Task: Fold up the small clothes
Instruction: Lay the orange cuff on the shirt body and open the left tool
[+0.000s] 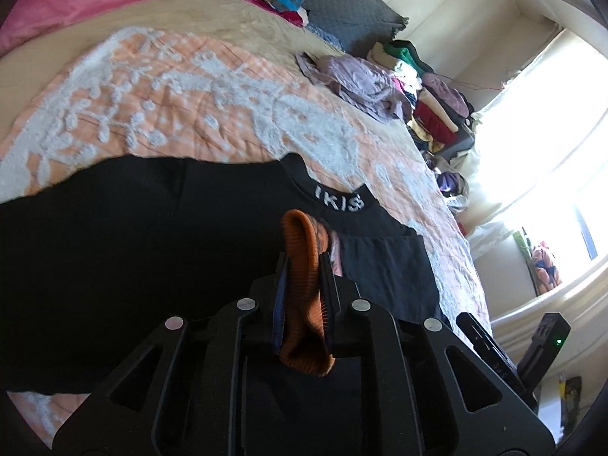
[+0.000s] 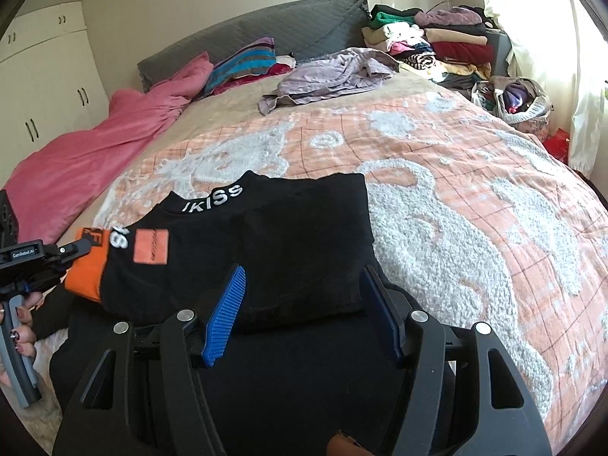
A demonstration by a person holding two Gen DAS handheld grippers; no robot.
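A black top (image 2: 288,235) with white lettering on its collar and an orange patch lies partly folded on the bed; it also shows in the left wrist view (image 1: 133,258). My left gripper (image 1: 304,262) is shut on the top's orange ribbed cuff (image 1: 304,266), and it shows in the right wrist view (image 2: 81,249) holding that cuff (image 2: 85,269) at the garment's left side. My right gripper (image 2: 300,277) is open and empty, just above the near edge of the folded black fabric.
The bed has a peach and white patterned blanket (image 2: 456,190). A crumpled lilac garment (image 2: 334,72) lies further back, a pink duvet (image 2: 87,152) at the left, striped cushions (image 2: 243,64) by the grey headboard. Stacked clothes (image 2: 437,41) and a bag (image 2: 513,102) stand at right.
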